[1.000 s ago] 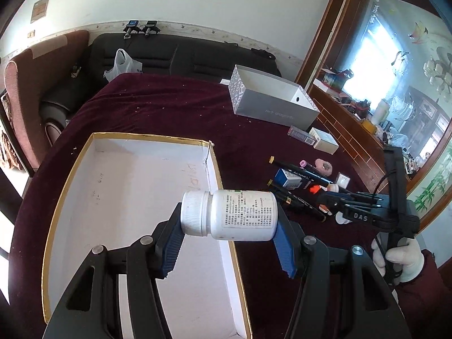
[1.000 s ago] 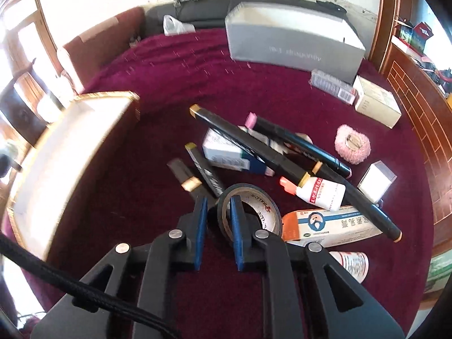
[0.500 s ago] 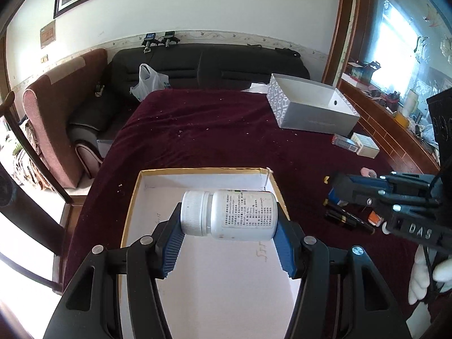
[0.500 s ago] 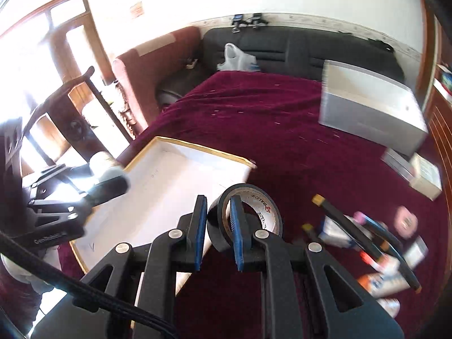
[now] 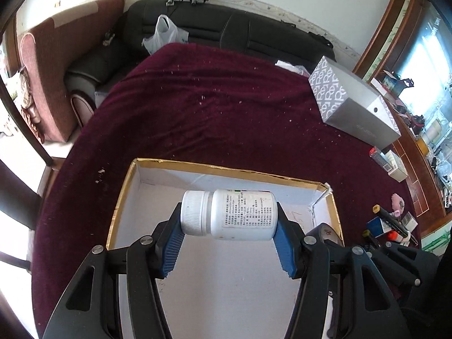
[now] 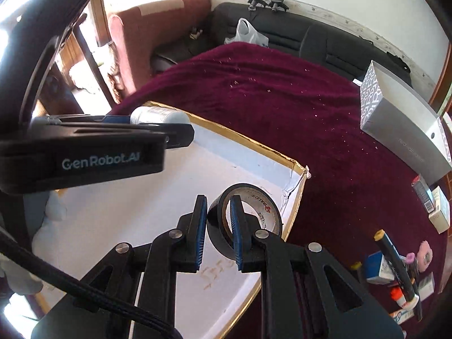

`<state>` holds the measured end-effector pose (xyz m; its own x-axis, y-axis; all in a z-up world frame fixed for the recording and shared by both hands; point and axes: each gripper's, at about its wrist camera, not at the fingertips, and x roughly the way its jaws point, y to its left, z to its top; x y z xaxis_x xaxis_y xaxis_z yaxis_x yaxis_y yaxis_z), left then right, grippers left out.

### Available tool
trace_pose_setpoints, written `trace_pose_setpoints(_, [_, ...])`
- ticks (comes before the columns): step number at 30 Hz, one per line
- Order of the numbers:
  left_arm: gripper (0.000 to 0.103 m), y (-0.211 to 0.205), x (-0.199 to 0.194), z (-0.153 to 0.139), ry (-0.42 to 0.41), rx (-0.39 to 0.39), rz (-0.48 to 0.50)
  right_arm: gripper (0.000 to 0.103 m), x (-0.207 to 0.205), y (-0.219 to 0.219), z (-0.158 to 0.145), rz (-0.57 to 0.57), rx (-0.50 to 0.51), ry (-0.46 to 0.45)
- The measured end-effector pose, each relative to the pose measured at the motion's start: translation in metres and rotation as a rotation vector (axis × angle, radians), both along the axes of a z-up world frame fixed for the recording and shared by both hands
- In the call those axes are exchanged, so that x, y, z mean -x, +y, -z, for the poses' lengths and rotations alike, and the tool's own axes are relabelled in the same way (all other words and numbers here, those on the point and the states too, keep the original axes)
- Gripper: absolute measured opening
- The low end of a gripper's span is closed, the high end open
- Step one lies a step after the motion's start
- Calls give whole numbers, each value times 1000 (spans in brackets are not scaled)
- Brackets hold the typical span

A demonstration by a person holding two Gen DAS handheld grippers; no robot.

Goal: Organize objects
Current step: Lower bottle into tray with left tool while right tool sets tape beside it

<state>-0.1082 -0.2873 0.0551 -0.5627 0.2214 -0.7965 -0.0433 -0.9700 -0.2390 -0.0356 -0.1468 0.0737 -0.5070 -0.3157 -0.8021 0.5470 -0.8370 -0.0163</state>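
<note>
One white ribbed-cap pill bottle (image 5: 228, 214)

The left gripper (image 5: 229, 234) clamps a white pill bottle (image 5: 228, 215) sideways above the gold-rimmed white box (image 5: 226, 169).

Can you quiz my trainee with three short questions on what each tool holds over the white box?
1. True or false: the left tool grips a white plastic pill bottle end to end, cap on one pad.
2. What does the right tool pinch? A) a marker B) a black roll of tape C) a glue tube
3. Fill in: both items hang above the gold-rimmed white cardboard box, which holds ____ objects.

Key: 1 true; 2 B, by its wall; 3 no visible.
</note>
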Motion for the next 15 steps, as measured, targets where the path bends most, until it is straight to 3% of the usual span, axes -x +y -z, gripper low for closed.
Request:
trace_pose_setpoints(6, [52, 11, 11, 21, -42, -9, 7, 14, 12, -4, 19, 18, -41, -10])
trace_pose_setpoints(15, [53, 25, 21, 27, -52, -2, -2, 14, 23, -1, 31, 44, -21, -40])
